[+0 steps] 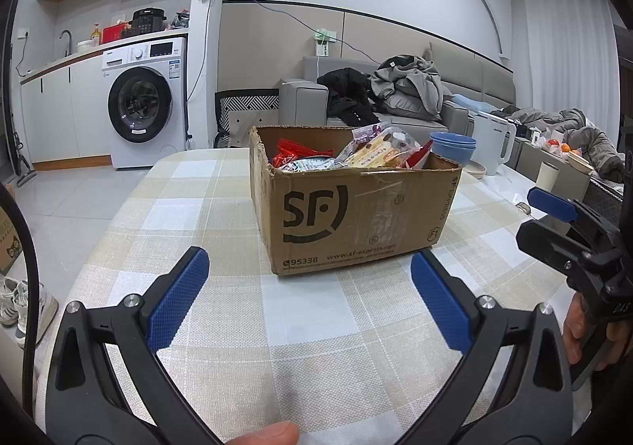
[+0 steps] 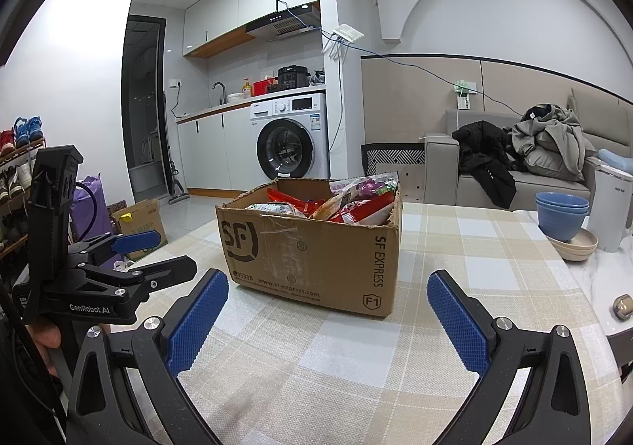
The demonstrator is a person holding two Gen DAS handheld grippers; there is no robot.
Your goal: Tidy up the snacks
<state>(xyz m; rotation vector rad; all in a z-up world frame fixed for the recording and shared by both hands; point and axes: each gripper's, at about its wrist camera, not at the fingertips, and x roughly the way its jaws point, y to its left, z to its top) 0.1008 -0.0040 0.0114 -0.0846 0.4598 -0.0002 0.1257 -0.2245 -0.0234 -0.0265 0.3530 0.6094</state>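
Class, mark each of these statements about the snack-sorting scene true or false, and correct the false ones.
1. The cardboard box stands on a checked tablecloth. True.
2. The box is empty. False: snack packets fill it, some rising above its rim.
3. The left gripper is shut on a packet. False: its jaws stand wide open, holding nothing.
4. The right gripper is open and short of the box. True.
5. The blue bowls sit inside the box. False: they are stacked on a beige dish beside the box, near the white kettle.
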